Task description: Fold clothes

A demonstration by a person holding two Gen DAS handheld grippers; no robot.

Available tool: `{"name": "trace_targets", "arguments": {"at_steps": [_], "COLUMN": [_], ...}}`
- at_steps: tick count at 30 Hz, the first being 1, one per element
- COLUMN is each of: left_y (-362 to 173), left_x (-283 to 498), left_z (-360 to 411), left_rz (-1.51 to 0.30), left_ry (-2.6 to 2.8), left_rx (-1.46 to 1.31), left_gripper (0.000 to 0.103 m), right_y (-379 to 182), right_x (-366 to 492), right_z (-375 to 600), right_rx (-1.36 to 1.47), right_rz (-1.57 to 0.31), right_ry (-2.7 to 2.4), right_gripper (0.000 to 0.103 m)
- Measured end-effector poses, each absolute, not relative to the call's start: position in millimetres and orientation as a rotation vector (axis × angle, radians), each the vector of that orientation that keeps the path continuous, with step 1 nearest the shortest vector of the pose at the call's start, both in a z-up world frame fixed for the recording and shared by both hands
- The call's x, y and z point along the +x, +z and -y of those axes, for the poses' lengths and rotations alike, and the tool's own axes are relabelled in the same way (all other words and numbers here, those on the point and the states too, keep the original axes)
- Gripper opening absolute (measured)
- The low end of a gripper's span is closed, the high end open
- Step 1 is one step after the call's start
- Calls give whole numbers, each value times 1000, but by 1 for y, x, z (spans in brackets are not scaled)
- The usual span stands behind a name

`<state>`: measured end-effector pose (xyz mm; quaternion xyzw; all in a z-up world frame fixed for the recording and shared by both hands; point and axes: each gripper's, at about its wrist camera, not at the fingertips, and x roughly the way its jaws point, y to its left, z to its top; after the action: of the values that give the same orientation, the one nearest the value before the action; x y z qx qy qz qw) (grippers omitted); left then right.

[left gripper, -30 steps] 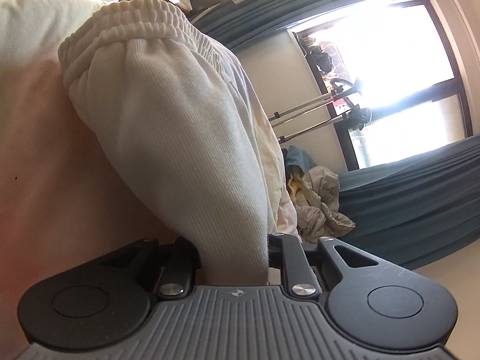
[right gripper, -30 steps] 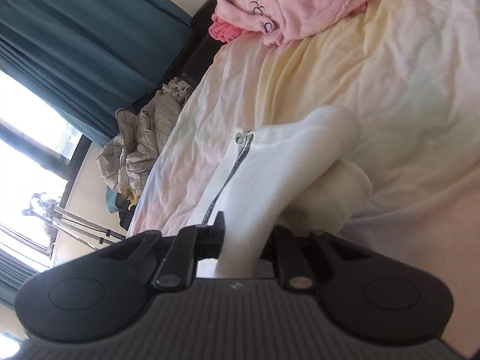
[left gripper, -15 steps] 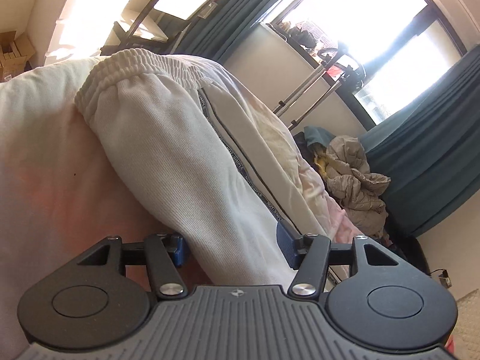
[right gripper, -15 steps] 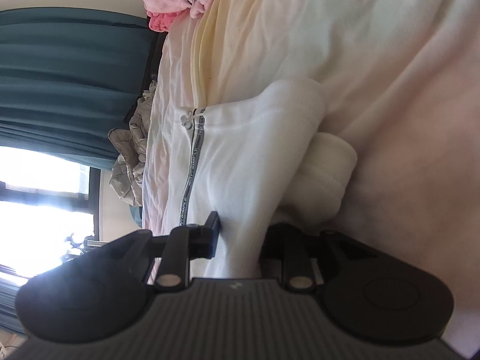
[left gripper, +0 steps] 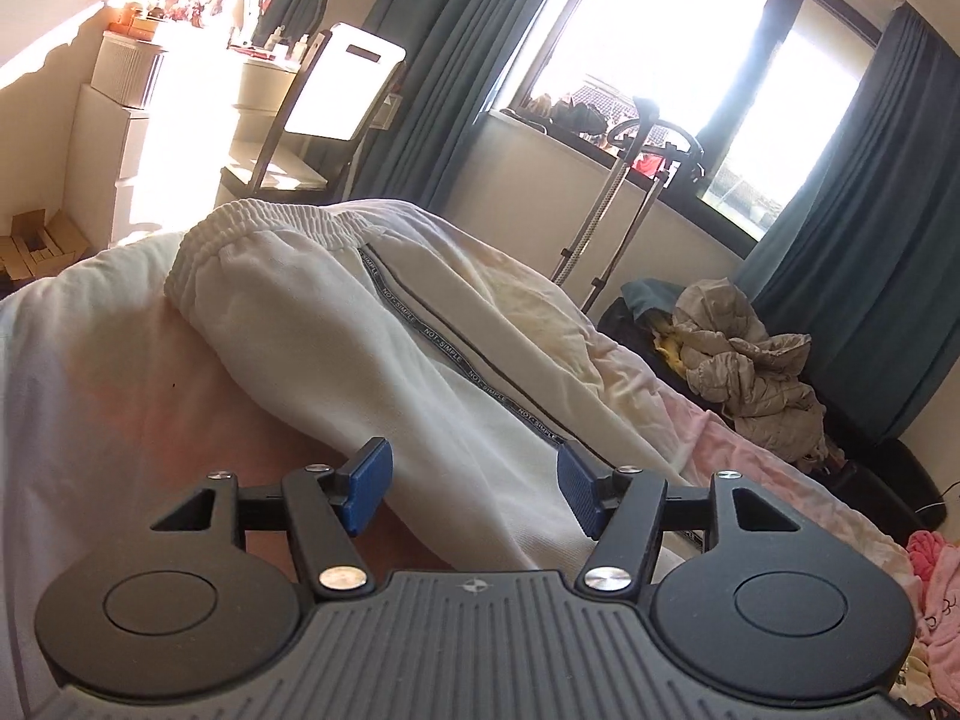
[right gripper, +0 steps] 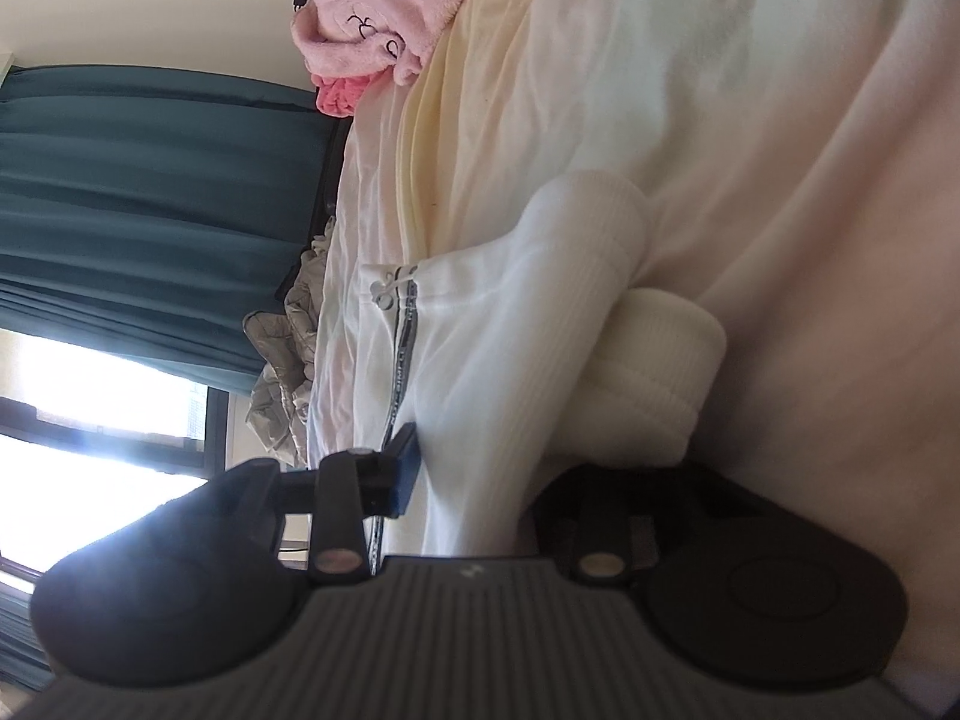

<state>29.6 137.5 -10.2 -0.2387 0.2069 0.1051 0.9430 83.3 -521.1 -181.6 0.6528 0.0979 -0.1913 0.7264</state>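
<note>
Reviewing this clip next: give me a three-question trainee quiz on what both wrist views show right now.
1. True or false: the left gripper is clamped shut on the white sweatpants.
2. Multiple choice: where does the pink fleece garment lie in the right wrist view? A) between the gripper's fingers B) farther up the bed, beyond the sweatpants C) on the windowsill
3. Fill in: the sweatpants' side stripe carries repeated printed ____.

Key:
1. False: its blue pads stand apart, with the fabric lying loose between them.
2. B
3. lettering
</note>
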Motion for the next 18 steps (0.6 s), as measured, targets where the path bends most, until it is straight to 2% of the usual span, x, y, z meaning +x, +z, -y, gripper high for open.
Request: {"name": "trace_targets", "arguments": {"at_steps": [3, 5, 7, 9, 13, 18], "left_y": [-9, -9, -10, -13, -23, -39], "left_x": [23, 26, 35, 43, 66, 100], "left_z": [-120, -108, -98, -92, -77, -62], "left_rz": [-403, -400, -406, -423, -457, -482], "left_ry": [189, 161, 133, 109, 59, 8], "left_rx": [-430, -385, -345, -335, -283, -215], "left_gripper": [67, 68, 68, 69, 69, 69], "right_y": [-183, -180, -168, -148, -118, -142], "right_x": [87, 88, 91, 95, 100, 96], "right_z": [524, 526, 525, 522, 513, 525], "right_rx": [1449, 1455, 1401, 1295, 1132, 1276], "right_rz": [-202, -202, -200, -189, -160, -189], "right_ry": [-427, -435, -443, -436, -414, -445], "right_gripper": [36, 30, 19, 16, 16, 16]}}
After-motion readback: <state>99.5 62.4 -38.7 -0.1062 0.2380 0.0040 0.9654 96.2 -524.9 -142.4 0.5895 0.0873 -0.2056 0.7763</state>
